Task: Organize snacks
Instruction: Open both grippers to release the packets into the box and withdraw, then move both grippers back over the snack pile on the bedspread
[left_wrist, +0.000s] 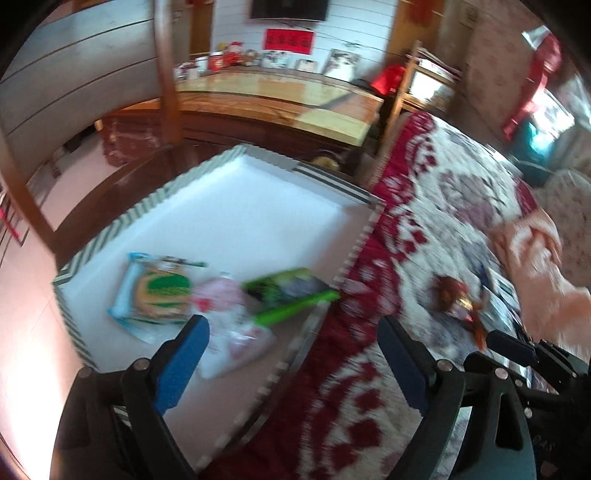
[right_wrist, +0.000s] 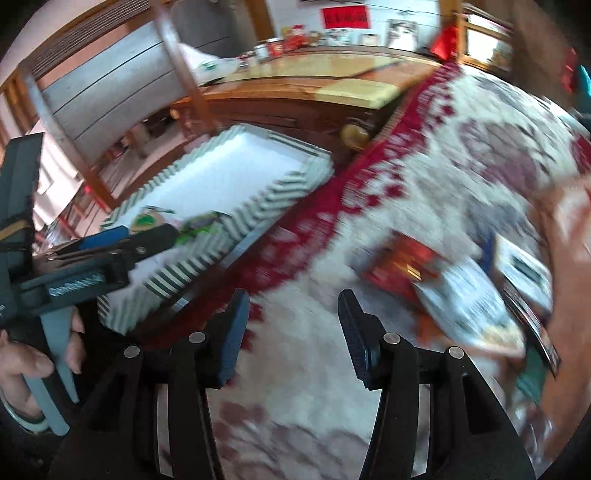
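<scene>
A white box with a striped rim (left_wrist: 122, 218) holds three snack packs: a blue-and-green one (left_wrist: 155, 291), a pink-white one (left_wrist: 232, 332) and a green one (left_wrist: 291, 291). My left gripper (left_wrist: 291, 328) is open and empty, hovering over the box's near right rim. The box also shows in the right wrist view (right_wrist: 273, 192). My right gripper (right_wrist: 291, 306) is open and empty over the red-and-white cloth (right_wrist: 317, 350). A red pack (right_wrist: 402, 266) and a white pack (right_wrist: 469, 306) lie to its right. The red pack also shows in the left wrist view (left_wrist: 450, 295).
A wooden chair (left_wrist: 166, 74) stands behind the box. A long wooden table (left_wrist: 280, 92) with small items runs along the back. A peach cloth (left_wrist: 535, 266) lies at the right. The left gripper's body (right_wrist: 85, 266) and the hand holding it show at the right wrist view's left.
</scene>
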